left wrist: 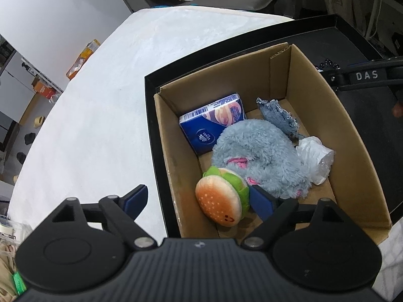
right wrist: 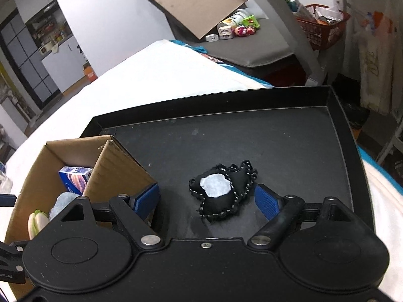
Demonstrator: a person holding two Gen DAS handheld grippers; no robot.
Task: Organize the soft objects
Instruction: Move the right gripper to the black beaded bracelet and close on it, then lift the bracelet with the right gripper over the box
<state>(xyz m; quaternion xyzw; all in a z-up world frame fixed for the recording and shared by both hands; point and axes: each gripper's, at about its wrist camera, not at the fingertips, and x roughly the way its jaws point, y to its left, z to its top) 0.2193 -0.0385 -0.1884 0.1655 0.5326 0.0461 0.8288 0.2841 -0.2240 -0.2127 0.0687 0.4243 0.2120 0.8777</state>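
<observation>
- My left gripper (left wrist: 199, 198) stands spread wide over the near end of the cardboard box (left wrist: 297, 80); nothing is pinched. One pad sits outside the box wall, the other is just beside the burger plush (left wrist: 221, 202), which lies in the box.
- The box already holds a fluffy grey-blue plush (left wrist: 254, 151), a blue tissue pack (left wrist: 214, 123), a scrap of denim (left wrist: 277, 113) and a crumpled white plastic bag (left wrist: 314, 158), all packed close together.
- My right gripper (right wrist: 207, 201) is also spread, its blue pads on either side of the black stuffed toy (right wrist: 221, 191) and not pressing it.
- That toy lies alone on the black tray (right wrist: 252, 138), just beside the box (it seems the last loose soft thing there, as far as I can see).
- I judge it light and squashy, a small stitched cushion with a white patch; it should compress under the pads rather than slip.
- I would take it across the plump middle, at the patch, not by the thin stitched edge or the lobes, which may fold away.
- The box wall near my left-hand pad could catch on the way over.
</observation>
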